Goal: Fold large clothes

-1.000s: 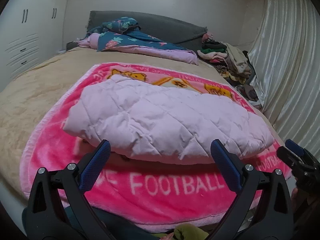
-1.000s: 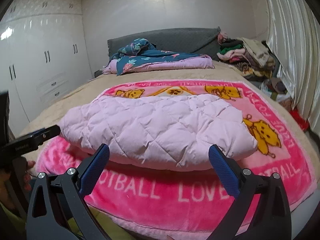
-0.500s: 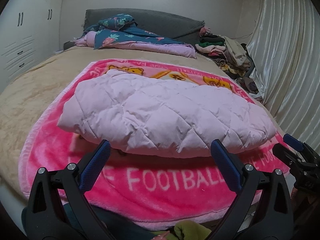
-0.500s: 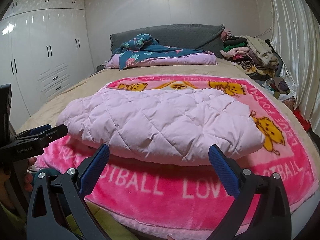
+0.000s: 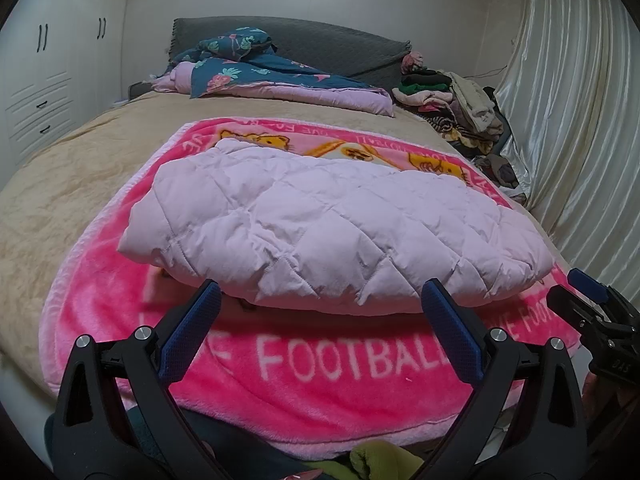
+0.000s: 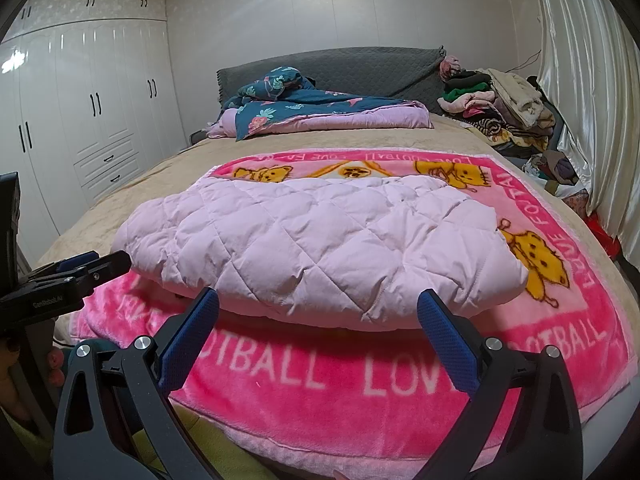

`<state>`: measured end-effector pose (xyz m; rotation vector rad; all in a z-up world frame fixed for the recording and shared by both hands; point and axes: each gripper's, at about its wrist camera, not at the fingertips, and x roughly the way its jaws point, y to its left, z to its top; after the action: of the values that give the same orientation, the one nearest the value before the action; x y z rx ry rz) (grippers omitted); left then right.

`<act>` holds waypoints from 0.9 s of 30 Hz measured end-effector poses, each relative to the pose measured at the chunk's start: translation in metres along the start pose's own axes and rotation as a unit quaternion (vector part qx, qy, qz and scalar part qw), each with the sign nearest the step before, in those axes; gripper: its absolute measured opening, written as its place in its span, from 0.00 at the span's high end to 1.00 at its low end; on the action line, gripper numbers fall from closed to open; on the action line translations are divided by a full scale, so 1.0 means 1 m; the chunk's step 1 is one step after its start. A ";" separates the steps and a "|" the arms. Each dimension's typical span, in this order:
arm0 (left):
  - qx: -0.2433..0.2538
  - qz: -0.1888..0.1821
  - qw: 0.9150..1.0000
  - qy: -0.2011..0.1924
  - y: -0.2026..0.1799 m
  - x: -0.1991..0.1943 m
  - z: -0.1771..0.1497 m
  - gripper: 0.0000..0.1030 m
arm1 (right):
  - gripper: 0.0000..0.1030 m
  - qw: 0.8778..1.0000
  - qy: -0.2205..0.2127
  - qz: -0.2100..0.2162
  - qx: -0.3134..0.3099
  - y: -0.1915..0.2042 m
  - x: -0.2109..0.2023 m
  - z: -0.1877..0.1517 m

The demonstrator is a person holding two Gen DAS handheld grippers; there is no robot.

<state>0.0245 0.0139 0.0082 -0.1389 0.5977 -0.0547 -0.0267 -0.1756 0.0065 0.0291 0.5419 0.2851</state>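
Note:
A pale pink quilted jacket (image 5: 328, 232) lies folded in a thick bundle on a bright pink blanket (image 5: 320, 364) printed with yellow bears and white letters; both also show in the right wrist view, jacket (image 6: 316, 248) on blanket (image 6: 340, 376). My left gripper (image 5: 320, 312) is open and empty, held back just short of the jacket's near edge. My right gripper (image 6: 318, 312) is open and empty, also just short of that edge. Each gripper shows at the side of the other's view: the right one (image 5: 576, 292), the left one (image 6: 100, 264).
The pink blanket lies on a beige bed cover (image 5: 80, 184). A folded blue floral and lilac quilt (image 6: 320, 114) sits by the grey headboard (image 6: 340, 72). A pile of clothes (image 6: 500, 108) stands at the far right by the curtain (image 6: 592, 100). White wardrobes (image 6: 80, 120) line the left wall.
Both grippers have drawn back and risen slightly from the bed, so the jacket sits a little farther off. Both stay open. The jacket has not moved.

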 end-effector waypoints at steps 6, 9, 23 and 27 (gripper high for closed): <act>0.000 0.001 1.000 -0.001 0.001 0.000 0.000 0.09 | 0.04 1.000 0.000 0.000 0.000 0.000 0.000 0.000; 0.001 0.002 1.000 0.001 0.000 0.000 0.000 0.09 | 0.04 1.000 0.000 0.001 0.000 0.000 0.000 0.000; -0.001 0.007 1.000 0.004 0.004 -0.001 -0.001 0.09 | 0.04 1.000 0.000 0.000 -0.001 0.001 0.000 0.000; -0.002 0.008 1.000 0.003 0.004 0.000 0.000 0.09 | 0.04 1.000 0.000 0.000 -0.001 0.001 0.001 0.000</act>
<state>0.0240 0.0177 0.0075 -0.1382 0.6057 -0.0394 -0.0264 -0.1745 0.0066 0.0279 0.5424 0.2853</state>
